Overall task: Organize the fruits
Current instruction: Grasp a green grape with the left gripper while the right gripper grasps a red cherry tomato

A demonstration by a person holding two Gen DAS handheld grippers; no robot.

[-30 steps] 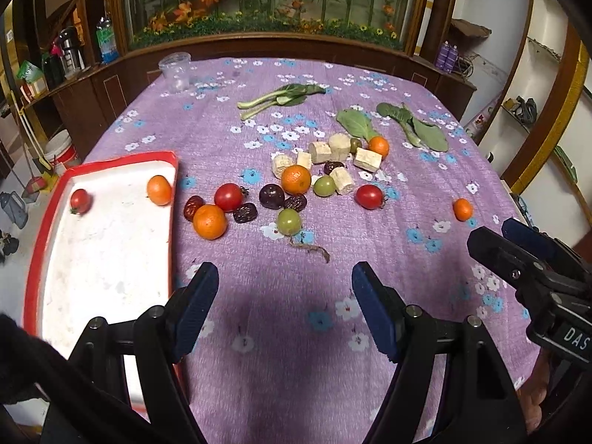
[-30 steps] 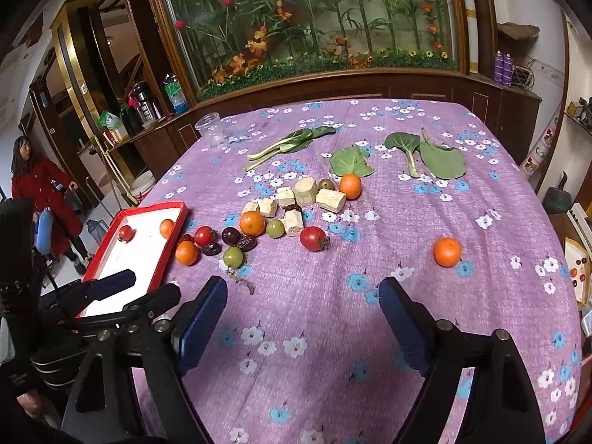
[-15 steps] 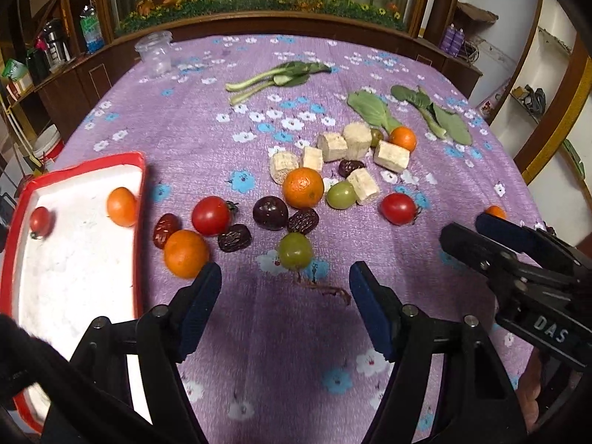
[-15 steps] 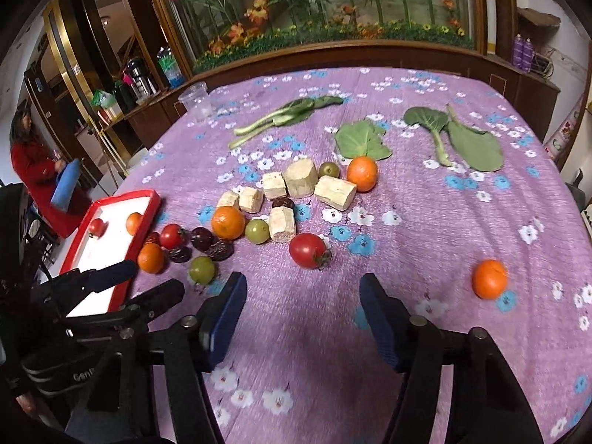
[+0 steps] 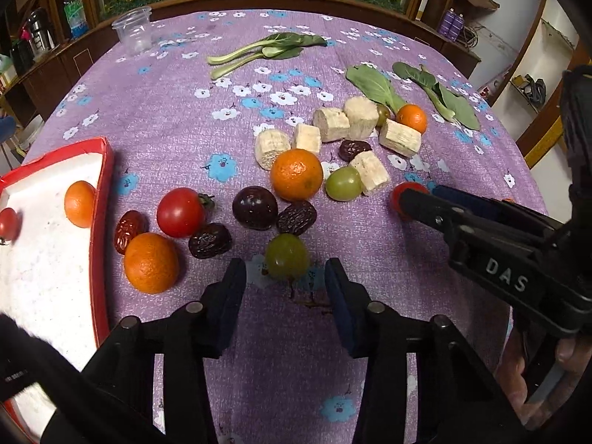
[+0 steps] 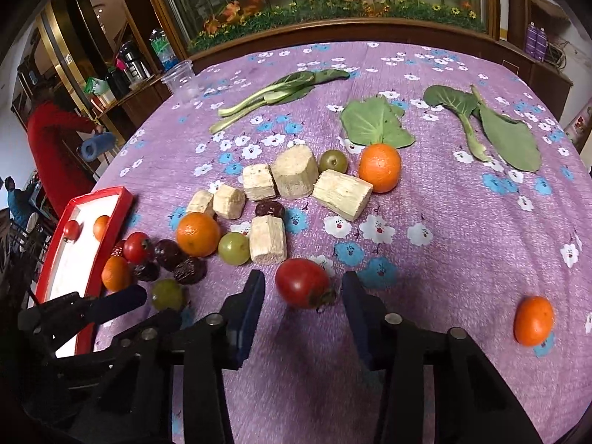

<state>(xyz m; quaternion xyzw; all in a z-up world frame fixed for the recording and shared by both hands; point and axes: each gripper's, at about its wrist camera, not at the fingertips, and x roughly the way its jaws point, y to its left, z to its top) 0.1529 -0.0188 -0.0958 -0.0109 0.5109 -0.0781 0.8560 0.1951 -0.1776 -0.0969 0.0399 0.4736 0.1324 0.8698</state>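
five oranges, three tomatoes, three green grapes (six pale chunks).

Dim indoor light — soft shadows, fisheye-bent dark corners, slight motion blur.

I saw bare worktop right of the tomato; leftward, crowded fruit blocked my passage.
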